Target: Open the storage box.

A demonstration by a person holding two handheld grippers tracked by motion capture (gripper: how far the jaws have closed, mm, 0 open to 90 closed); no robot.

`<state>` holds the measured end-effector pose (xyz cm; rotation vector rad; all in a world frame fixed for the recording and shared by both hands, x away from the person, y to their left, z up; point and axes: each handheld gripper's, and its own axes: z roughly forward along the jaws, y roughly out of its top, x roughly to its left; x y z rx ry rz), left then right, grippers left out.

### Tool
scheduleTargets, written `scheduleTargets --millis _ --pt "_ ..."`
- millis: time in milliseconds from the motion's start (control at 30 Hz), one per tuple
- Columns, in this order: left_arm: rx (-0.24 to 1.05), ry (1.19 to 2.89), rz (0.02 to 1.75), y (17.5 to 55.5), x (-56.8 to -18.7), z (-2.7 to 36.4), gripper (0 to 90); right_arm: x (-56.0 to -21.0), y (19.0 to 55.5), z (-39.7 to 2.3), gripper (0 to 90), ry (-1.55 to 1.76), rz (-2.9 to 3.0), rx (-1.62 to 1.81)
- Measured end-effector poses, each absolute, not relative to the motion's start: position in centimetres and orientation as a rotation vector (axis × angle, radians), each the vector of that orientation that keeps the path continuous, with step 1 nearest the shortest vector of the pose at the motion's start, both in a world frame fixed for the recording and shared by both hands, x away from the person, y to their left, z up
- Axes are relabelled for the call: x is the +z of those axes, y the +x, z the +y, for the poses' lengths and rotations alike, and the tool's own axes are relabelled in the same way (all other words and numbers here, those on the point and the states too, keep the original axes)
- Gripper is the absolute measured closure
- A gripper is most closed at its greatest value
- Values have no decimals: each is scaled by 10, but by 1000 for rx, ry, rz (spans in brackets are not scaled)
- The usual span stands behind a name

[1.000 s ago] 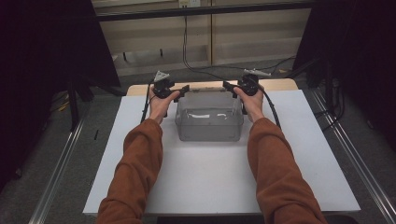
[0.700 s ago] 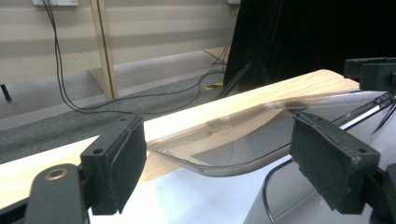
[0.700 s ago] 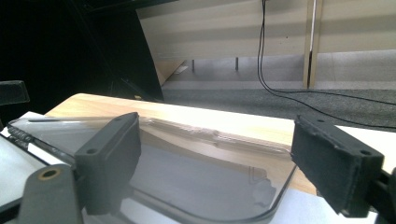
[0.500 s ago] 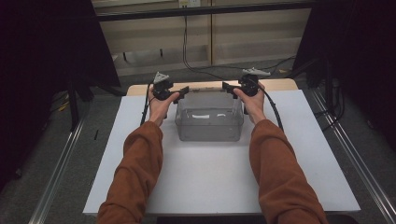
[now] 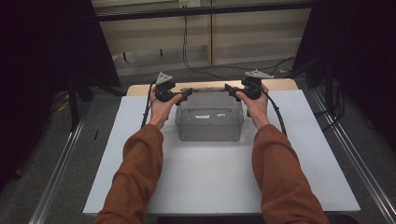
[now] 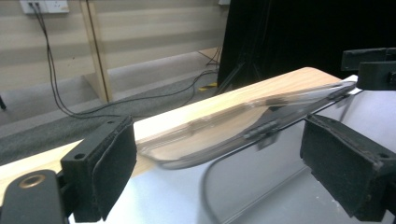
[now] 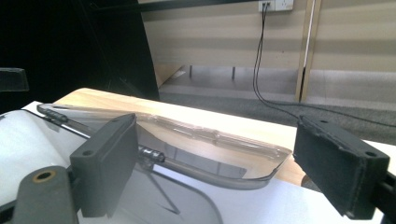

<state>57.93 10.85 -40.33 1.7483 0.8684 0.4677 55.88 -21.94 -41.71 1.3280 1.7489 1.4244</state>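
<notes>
Clear plastic box (image 5: 209, 122), lid (image 6: 243, 125) raised, grippers' fingers apart

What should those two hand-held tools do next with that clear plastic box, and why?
Probably draw both tools back from the lid. The clear box sits on the table with its hinged lid swung open behind it; the left tool and right tool stand open, gripping nothing.

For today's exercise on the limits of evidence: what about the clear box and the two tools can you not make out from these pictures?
- Clear box, high view: too small and see-through to tell what the pale mark inside is.
- Lid, left tool view: whether its hinge is latched, blurred and glaring.
- Lid, right tool view: its near left part, hidden behind a pad of the right tool.
- Left tool: its body, cut off by the bottom edge.
</notes>
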Motion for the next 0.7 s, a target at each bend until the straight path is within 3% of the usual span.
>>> scheduleTargets --millis 300,700 --pt "481 1747 815 564 -394 97 103 -409 543 -226 134 1295 1732 1420" --pt "488 1707 842 548 -400 111 83 -404 530 -218 111 1250 1727 1451"
